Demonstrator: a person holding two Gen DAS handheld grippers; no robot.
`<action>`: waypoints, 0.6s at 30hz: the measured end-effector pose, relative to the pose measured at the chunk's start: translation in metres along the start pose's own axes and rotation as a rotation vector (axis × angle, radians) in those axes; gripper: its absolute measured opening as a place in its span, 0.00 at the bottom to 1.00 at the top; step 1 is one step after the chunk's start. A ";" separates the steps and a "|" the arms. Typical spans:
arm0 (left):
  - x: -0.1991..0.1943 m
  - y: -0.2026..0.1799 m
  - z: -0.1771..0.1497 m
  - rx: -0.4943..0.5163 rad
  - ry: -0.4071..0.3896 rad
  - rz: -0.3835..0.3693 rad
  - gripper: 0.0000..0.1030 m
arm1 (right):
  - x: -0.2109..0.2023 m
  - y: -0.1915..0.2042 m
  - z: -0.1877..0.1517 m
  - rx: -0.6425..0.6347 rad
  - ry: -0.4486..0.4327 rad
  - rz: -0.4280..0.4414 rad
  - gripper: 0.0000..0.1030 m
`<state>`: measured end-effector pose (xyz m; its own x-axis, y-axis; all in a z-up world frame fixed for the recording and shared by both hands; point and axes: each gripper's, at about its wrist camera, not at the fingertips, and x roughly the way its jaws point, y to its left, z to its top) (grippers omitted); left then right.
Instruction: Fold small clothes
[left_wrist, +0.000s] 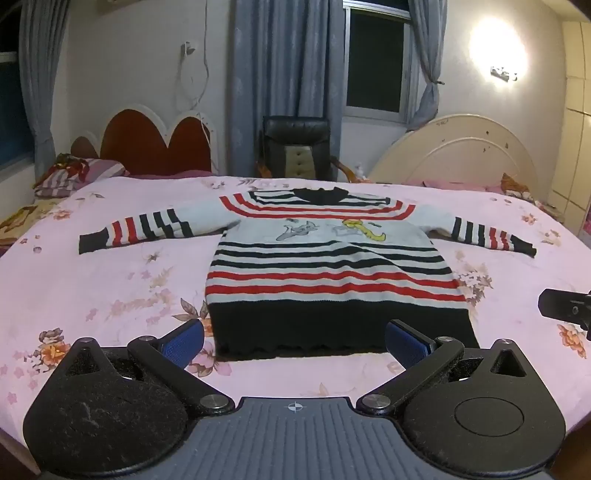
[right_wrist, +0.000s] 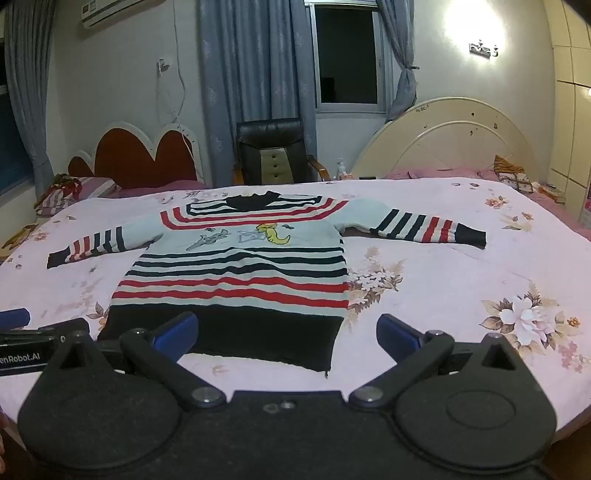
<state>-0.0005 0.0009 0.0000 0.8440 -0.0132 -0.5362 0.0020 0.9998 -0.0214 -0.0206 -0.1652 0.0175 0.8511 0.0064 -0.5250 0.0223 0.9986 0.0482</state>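
We see a small knitted sweater (left_wrist: 332, 258) with red, black and pale stripes and a cartoon print lying flat, front up, on a pink floral bedsheet (left_wrist: 110, 295), both sleeves spread out sideways, black hem nearest us. Our left gripper (left_wrist: 294, 341) hovers just before the hem, blue-padded jaws wide apart, holding nothing. Our right gripper (right_wrist: 287, 332) sits near the hem's right corner, jaws likewise spread, empty. Each gripper shows at the edge of the other's view. Beyond the bed: a black leather chair (left_wrist: 295, 147), grey-blue curtains (left_wrist: 277, 74).
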 end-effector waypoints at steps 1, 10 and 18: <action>0.000 0.001 0.000 0.000 0.001 0.000 1.00 | 0.000 0.000 -0.001 -0.002 -0.006 -0.001 0.99; -0.005 -0.001 -0.005 0.015 -0.002 -0.005 1.00 | -0.008 0.005 -0.010 -0.011 -0.020 -0.001 0.99; -0.005 -0.004 -0.002 0.030 0.003 -0.007 1.00 | -0.005 0.005 -0.004 -0.007 -0.011 -0.013 0.99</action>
<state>-0.0053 -0.0029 0.0013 0.8422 -0.0200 -0.5388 0.0239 0.9997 0.0004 -0.0272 -0.1602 0.0166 0.8565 -0.0072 -0.5161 0.0295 0.9989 0.0351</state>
